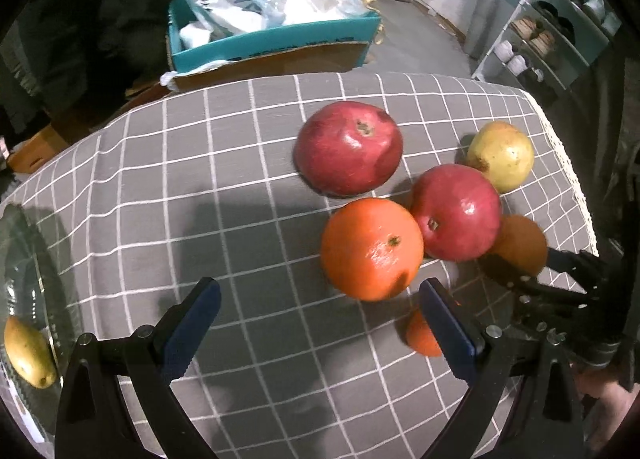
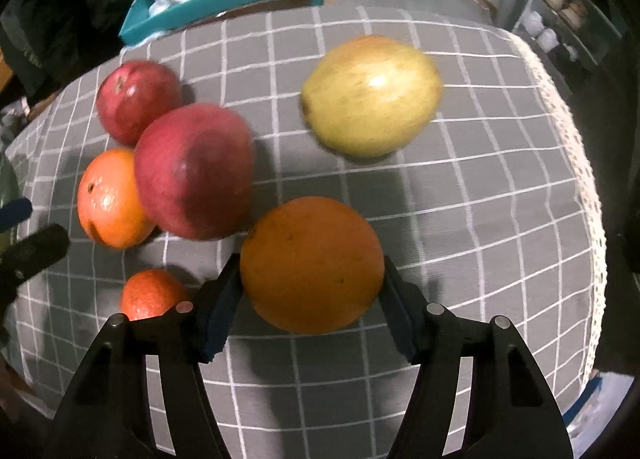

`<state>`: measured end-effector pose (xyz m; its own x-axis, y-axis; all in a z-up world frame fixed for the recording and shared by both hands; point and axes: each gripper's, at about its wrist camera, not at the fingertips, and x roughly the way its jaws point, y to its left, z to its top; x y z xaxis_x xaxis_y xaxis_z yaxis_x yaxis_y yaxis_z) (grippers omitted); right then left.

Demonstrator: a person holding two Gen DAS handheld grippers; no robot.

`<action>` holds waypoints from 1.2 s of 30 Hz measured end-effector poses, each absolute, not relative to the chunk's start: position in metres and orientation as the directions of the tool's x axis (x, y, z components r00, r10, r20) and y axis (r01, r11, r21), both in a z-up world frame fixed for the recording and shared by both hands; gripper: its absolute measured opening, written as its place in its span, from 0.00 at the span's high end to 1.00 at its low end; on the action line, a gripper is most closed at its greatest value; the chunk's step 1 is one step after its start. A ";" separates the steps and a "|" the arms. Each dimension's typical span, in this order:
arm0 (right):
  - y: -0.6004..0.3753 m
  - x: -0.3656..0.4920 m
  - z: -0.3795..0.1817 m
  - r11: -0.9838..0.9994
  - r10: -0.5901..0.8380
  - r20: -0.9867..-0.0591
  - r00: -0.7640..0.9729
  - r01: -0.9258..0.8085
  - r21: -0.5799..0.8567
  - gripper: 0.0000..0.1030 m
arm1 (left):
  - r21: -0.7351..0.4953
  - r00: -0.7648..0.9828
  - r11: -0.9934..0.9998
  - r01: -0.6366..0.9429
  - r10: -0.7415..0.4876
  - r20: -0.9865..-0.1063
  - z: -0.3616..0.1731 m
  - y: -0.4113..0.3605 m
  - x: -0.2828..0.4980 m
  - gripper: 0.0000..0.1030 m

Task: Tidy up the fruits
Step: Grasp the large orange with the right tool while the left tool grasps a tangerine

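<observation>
- While the right gripper (image 2: 312, 295) clamps a dull orange (image 2: 312, 263) on the checked cloth (image 2: 480, 219), its pads press both sides.
- The left gripper (image 1: 320, 319) hangs with jaws apart, holding nothing, just below a glossy orange (image 1: 372, 249).
- Two red apples (image 1: 348, 149) (image 1: 456, 213) and a yellow-green apple (image 1: 500, 157) sit nearby.
- A small tangerine (image 2: 152, 295) lies beside the right gripper.

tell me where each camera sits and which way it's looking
Left wrist: on the left gripper, looking steeply down at the checked cloth; open jaws near an orange; right gripper at right.
Right wrist: on the right gripper, looking steeply down, jaws shut on the dull orange.
Shared: fruit pile, teal box.
</observation>
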<state>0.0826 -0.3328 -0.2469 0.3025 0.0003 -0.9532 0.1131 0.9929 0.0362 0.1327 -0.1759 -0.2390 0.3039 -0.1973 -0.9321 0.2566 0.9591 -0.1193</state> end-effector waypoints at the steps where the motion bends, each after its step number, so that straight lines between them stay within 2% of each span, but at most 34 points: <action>1: -0.336 0.083 -0.245 0.992 -0.003 -0.951 0.308 0.123 0.037 0.37 | -0.120 0.299 0.958 0.262 -0.199 -0.933 -0.241 -0.179 0.135 0.03; 14: -0.350 0.084 -0.241 0.986 -0.012 -0.949 0.314 0.161 0.041 0.37 | -0.143 0.260 0.945 0.294 -0.223 -0.939 -0.264 -0.203 0.145 0.03; 15: -0.350 0.084 -0.241 0.987 -0.014 -0.949 0.315 0.159 0.039 0.37 | -0.148 0.260 0.944 0.294 -0.228 -0.938 -0.264 -0.203 0.145 0.05; 21: -0.347 0.084 -0.241 0.989 -0.026 -0.948 0.316 0.148 0.022 0.37 | -0.206 0.237 0.933 0.295 -0.280 -0.930 -0.269 -0.203 0.146 0.32; 36: -0.337 0.081 -0.230 0.992 -0.048 -0.940 0.339 0.123 -0.007 0.37 | -0.179 0.292 0.938 0.297 -0.268 -0.918 -0.249 -0.195 0.133 0.36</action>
